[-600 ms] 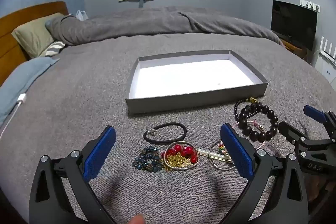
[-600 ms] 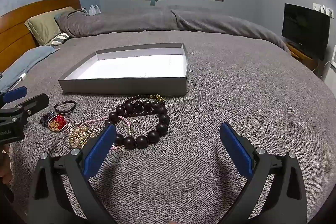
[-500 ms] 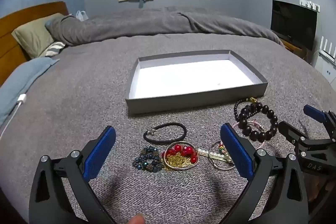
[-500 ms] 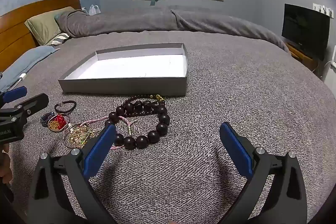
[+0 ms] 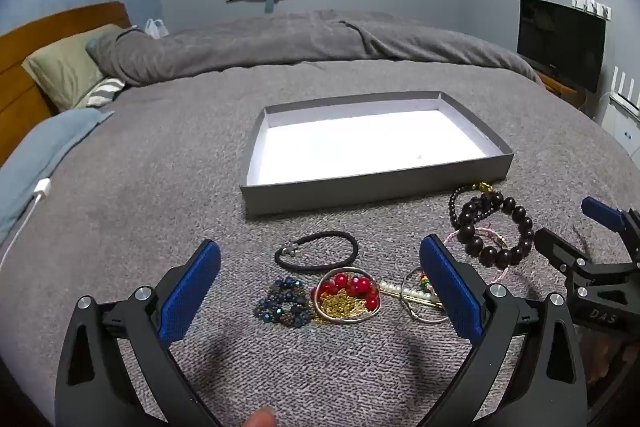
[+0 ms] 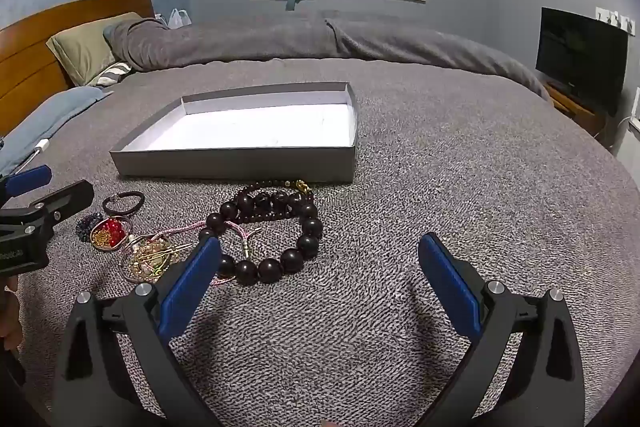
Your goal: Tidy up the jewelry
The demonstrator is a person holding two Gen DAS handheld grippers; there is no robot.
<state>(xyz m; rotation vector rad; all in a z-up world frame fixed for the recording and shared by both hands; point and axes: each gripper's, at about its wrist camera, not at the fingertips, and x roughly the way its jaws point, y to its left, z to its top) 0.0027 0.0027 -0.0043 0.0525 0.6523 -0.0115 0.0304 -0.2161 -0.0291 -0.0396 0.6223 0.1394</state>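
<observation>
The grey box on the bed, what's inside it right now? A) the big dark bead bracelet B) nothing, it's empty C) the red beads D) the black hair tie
B: the grey box shows only its bare white bottom, while the big dark bead bracelet, the black hair tie and the red beads all lie on the blanket in front of it.

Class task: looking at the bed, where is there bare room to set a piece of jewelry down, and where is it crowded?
Free: the whole white floor of the grey tray, and the blanket right of the dark bead bracelet. Crowded: the strip before the tray, from the black cord bracelet to the bangles.
</observation>
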